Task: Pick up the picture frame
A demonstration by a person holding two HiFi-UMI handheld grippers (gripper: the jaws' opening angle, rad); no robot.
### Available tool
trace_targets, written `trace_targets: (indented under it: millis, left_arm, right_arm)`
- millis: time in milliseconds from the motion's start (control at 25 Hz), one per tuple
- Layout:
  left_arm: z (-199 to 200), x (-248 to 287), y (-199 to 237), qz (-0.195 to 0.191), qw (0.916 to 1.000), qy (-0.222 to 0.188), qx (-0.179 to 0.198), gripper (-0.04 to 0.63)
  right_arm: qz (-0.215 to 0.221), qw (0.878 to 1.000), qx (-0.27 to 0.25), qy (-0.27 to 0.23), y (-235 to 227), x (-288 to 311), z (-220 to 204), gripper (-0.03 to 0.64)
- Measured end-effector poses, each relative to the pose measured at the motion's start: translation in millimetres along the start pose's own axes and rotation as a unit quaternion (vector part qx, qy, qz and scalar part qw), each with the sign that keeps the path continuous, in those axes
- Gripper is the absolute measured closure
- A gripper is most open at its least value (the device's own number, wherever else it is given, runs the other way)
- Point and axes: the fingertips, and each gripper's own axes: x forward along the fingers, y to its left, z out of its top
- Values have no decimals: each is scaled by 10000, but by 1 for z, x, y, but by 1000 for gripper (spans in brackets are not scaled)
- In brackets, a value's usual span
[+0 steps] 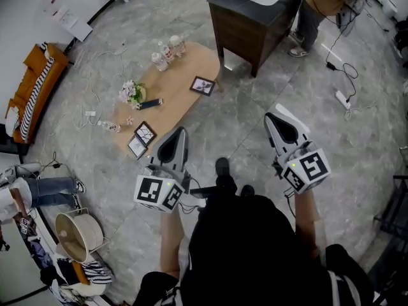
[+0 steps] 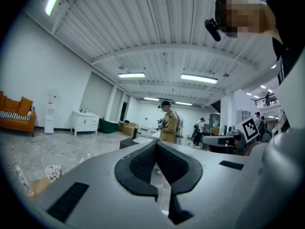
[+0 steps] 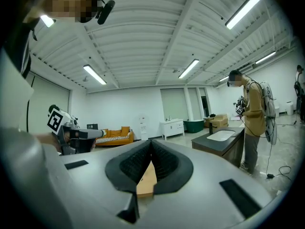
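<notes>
Three picture frames lie on a low wooden table [image 1: 182, 75]: a dark one [image 1: 203, 85] at its far right side, and two [image 1: 145, 132] [image 1: 136, 146] at its near end. My left gripper [image 1: 181, 131] hovers over the floor just right of the near pair, jaws shut with nothing in them; in the left gripper view [image 2: 156, 143] its pads meet. My right gripper [image 1: 273, 116] is further right, over bare floor, also shut and holding nothing [image 3: 151, 142]. A strip of the table [image 3: 145, 181] shows below its jaws.
Flowers [image 1: 131, 93] and small bottles [image 1: 167, 50] stand on the table. A dark cabinet with a white sink [image 1: 255, 14] is behind it, with a person [image 1: 319, 5] beside. An orange sofa [image 1: 35, 88] is at left, cables and a power strip [image 1: 342, 99] lie on the floor.
</notes>
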Motion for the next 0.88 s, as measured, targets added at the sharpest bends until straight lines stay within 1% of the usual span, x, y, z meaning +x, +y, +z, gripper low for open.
trace_targets:
  millis: [160,280,600,880]
  left_arm:
    - [17,30,37,-93,9999,-102,-5,581]
    - [22,51,59,-172,9998,-89,-7,581]
    - [16,92,109,-325,9994,33,-106,581]
    - [11,114,125,-296,9993,166,-148,581]
  right_arm:
    - [-85,9999,-111,-58,-8,40,20,604]
    - [-178,9998,-94,-57,-17,66,25,604]
    - [-349,9990,45,262,-28,119,4,604]
    - [-369,9987,169,308,-46,142,1,604]
